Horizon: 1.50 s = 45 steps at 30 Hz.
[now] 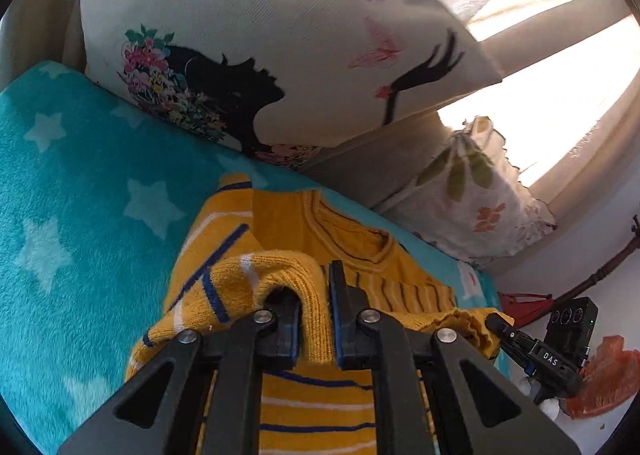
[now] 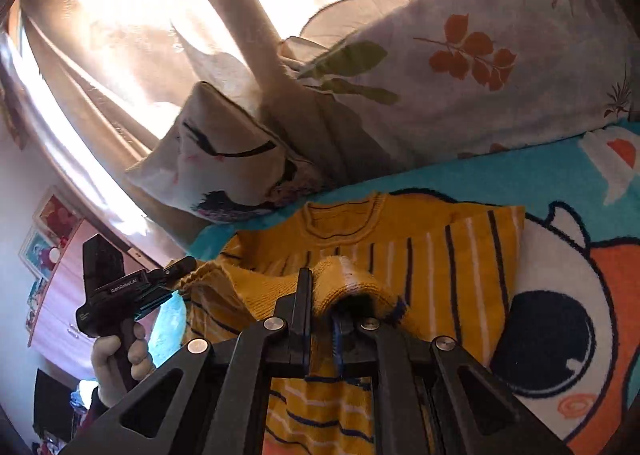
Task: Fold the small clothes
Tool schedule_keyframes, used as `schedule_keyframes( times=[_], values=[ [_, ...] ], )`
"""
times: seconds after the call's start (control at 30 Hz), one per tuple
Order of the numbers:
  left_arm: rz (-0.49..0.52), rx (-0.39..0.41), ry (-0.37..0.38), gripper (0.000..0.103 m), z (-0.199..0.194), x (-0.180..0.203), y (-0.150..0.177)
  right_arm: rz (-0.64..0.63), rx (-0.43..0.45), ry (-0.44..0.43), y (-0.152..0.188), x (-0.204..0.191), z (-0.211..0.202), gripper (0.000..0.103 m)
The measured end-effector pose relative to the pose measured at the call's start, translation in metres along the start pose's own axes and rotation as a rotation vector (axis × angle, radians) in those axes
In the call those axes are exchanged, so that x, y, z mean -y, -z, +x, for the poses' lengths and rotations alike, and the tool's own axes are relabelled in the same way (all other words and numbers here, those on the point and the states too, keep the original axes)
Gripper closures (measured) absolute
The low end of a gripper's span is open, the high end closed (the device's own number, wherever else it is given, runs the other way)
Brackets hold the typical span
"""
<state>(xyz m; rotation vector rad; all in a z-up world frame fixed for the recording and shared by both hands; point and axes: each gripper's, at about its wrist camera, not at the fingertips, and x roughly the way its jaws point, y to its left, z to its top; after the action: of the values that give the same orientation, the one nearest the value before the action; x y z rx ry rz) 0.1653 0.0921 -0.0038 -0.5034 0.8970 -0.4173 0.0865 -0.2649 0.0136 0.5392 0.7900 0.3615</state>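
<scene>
Left gripper [image 1: 316, 319]: my jaws are clamped on a raised fold of the yellow striped sweater [image 1: 312, 407], knit bunched between the pads.
Right gripper [image 2: 320, 319]: pinched tight as well, holding the same garment's hem edge, which humps up over one finger.
Sweater's place: it lies on the teal star blanket [image 1: 72, 183], neckline [image 2: 340, 223] at the far end, towards the butterfly cushion [image 1: 260, 35] and leaf-print pillow [image 2: 480, 75].
Long axis: runs near to far, from my jaws to the collar.
Key relation: the collar lies straight ahead of both grippers, beyond the lifted near edge; each holds one side of that edge, left and right, about equally close.
My reading: I am mid-fold, carrying the bottom half over towards the neckline.
Next move needs: both sides travelling level, so the hem lands square.
</scene>
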Motion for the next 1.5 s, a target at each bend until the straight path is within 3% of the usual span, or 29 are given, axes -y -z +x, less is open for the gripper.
schedule_keyframes(
  times=[0.1,0.2,0.3,0.37,0.43,0.57,0.73,0.87,1.0,1.17,1.27,1.33,1.37,1.43,1.5],
  values=[
    [-0.063,-0.021,0.030,0.091,0.022,-0.017,-0.004,0.081,-0.039,0.041,-0.008,0.032,0.035,0.094],
    [-0.093,-0.016,0.097,0.082,0.022,-0.025,-0.008,0.198,-0.037,0.005,-0.009,0.059,0.049,0.091],
    [-0.148,-0.005,0.179,0.067,0.014,-0.034,-0.014,0.311,-0.017,-0.048,-0.012,0.083,0.056,0.068],
    [-0.188,0.028,0.223,0.055,0.006,-0.041,-0.018,0.381,0.044,-0.052,-0.015,0.097,0.055,0.047],
    [-0.208,0.067,0.203,0.045,-0.005,-0.045,-0.021,0.452,0.101,-0.047,-0.017,0.109,0.052,0.031],
    [-0.171,0.096,0.111,0.040,-0.022,-0.042,-0.022,0.505,0.129,-0.042,-0.023,0.121,0.046,0.029],
    [-0.025,0.087,-0.077,0.038,-0.044,-0.040,-0.005,0.369,0.137,-0.003,-0.019,0.108,0.014,0.029],
    [0.030,0.057,-0.150,0.036,-0.056,-0.052,0.019,0.268,0.112,0.068,-0.001,0.100,-0.011,0.028],
    [0.010,0.009,-0.150,0.035,-0.055,-0.071,0.041,0.177,0.083,0.129,0.027,0.093,-0.030,0.028],
    [-0.054,-0.025,-0.146,0.027,-0.047,-0.086,0.061,0.014,0.037,0.199,0.060,0.070,-0.038,0.028],
    [-0.049,-0.008,-0.142,0.027,-0.047,-0.085,0.070,-0.087,0.009,0.230,0.075,0.048,-0.033,0.028],
    [-0.041,-0.017,-0.143,0.031,-0.048,-0.083,0.072,-0.131,0.001,0.233,0.082,0.034,-0.030,0.028],
    [-0.047,-0.021,-0.132,0.057,-0.049,-0.084,0.073,-0.149,-0.003,0.234,0.084,0.027,-0.028,0.028],
    [-0.067,-0.055,-0.076,0.091,-0.049,-0.087,0.076,-0.186,-0.005,0.231,0.086,0.011,-0.024,0.028],
    [-0.076,-0.025,-0.093,0.092,-0.058,-0.092,0.080,-0.213,-0.012,0.215,0.084,-0.007,-0.015,0.028]
  ],
)
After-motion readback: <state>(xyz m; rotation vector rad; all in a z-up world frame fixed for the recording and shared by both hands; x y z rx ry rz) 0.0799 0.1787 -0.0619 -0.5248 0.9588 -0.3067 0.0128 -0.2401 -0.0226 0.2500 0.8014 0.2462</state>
